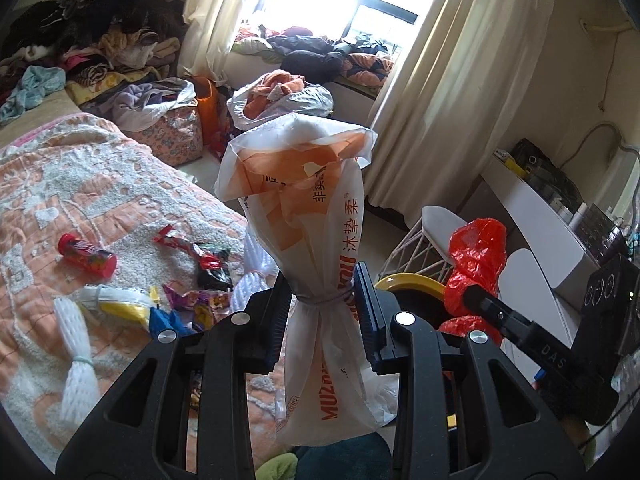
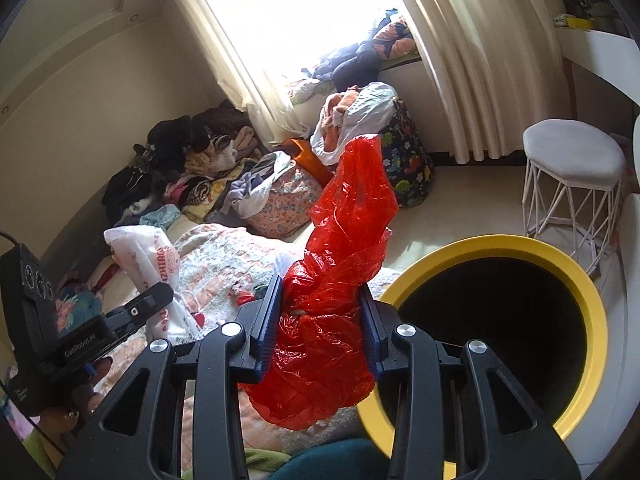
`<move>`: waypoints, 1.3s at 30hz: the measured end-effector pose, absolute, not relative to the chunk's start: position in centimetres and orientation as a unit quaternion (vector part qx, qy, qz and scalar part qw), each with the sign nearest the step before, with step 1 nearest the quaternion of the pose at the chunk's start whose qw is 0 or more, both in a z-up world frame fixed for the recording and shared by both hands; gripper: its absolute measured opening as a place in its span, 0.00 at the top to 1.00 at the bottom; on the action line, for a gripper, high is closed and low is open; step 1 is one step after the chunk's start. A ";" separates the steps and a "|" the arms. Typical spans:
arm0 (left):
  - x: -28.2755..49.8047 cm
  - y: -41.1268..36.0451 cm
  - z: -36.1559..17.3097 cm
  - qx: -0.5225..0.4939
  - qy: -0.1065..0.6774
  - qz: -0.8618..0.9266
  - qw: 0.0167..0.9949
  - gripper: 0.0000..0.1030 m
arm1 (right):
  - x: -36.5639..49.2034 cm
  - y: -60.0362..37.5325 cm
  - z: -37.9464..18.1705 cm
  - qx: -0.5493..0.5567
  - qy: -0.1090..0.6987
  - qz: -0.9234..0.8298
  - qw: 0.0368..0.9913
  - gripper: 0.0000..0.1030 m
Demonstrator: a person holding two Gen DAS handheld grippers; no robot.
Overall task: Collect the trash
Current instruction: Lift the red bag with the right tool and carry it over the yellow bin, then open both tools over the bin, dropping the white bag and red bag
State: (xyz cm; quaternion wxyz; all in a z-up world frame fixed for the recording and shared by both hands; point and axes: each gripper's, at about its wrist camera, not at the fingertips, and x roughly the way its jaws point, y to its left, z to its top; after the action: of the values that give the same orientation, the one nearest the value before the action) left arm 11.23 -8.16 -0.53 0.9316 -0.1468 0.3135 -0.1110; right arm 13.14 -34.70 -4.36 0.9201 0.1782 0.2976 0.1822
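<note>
My left gripper (image 1: 322,300) is shut on a white and orange plastic packaging bag (image 1: 304,184), pinched at its cinched waist, the bag standing up above the jaws. My right gripper (image 2: 322,312) is shut on a crumpled red plastic bag (image 2: 348,220), also seen at the right of the left wrist view (image 1: 476,256). A bin with a yellow rim (image 2: 576,276) and dark inside stands just right of the right gripper. On the bed lie a red can (image 1: 86,256), candy wrappers (image 1: 200,264) and white foam net sleeves (image 1: 78,344).
The bed with an orange and white cover (image 1: 100,184) carries heaps of clothes (image 1: 92,28). Bags of clothing (image 2: 352,120) stand on the floor by the curtains (image 1: 460,92). A white wire stool (image 2: 572,176) and a white desk (image 1: 536,216) stand at the right.
</note>
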 end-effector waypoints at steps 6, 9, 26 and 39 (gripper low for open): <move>11.4 -10.7 -0.7 -0.128 0.317 -0.132 0.930 0.76 | 13.7 -38.3 -4.9 0.201 0.295 0.149 0.922 0.67; 11.5 -12.0 -1.0 -0.121 0.320 -0.143 0.929 0.76 | 14.0 -39.6 -5.0 0.208 0.296 0.138 0.922 0.67; 13.7 -18.5 -4.7 -0.088 0.359 -0.205 0.906 0.76 | 15.8 -45.1 -8.9 0.236 0.346 0.076 0.905 0.66; 17.1 -20.8 -8.4 -0.104 0.398 -0.235 0.881 0.76 | 16.7 -46.5 -11.2 0.251 0.371 0.068 0.891 0.64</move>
State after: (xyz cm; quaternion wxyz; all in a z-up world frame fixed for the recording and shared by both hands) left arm 17.12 -20.77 -8.37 0.8805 -0.1040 0.3983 -0.2350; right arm 16.74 -46.54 -11.18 0.8914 0.2508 0.3712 0.0685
